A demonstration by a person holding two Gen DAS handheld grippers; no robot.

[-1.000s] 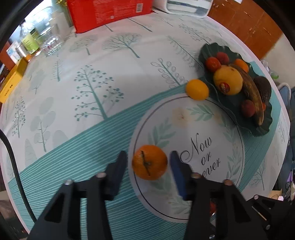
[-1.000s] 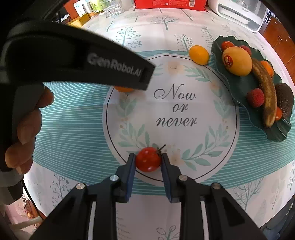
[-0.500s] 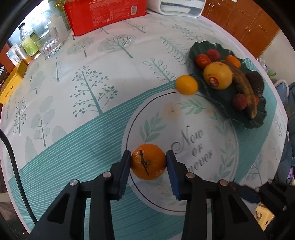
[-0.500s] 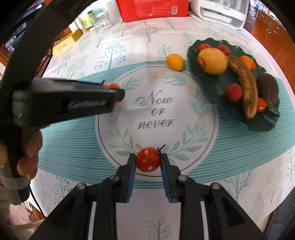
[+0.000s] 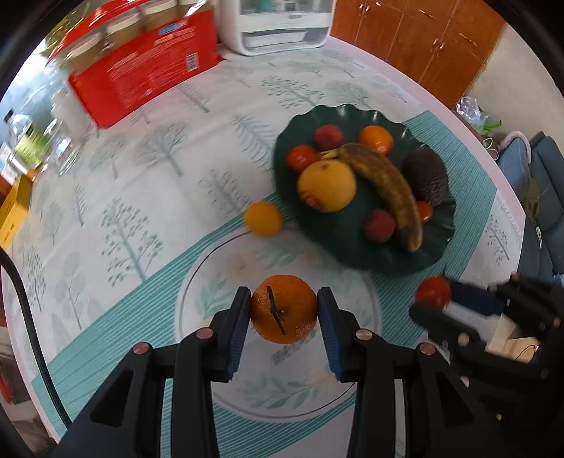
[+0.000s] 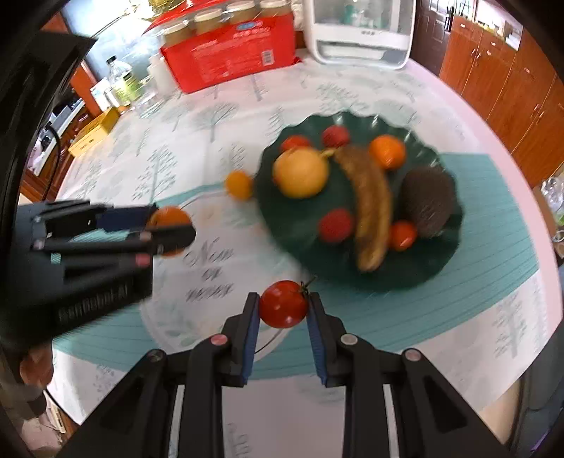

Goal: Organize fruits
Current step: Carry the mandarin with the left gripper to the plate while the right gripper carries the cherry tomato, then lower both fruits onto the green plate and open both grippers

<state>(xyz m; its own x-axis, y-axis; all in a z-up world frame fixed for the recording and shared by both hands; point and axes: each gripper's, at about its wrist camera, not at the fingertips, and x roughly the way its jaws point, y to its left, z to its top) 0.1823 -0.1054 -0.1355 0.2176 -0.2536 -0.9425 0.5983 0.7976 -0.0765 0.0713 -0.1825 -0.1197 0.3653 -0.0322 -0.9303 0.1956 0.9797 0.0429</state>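
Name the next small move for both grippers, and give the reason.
Probably carry both on over the dark green plate. The left gripper is shut on the mandarin, the right gripper on the tomato, both short of the plate's near rim.

Round table under a pale tree-print cloth (image 5: 169, 155) with teal striped band. Brown wooden cabinets (image 6: 511, 81) along far right wall. White appliance (image 6: 357, 30) and red box (image 5: 148, 67) at far edge. Blue seat (image 5: 539, 197) at right.
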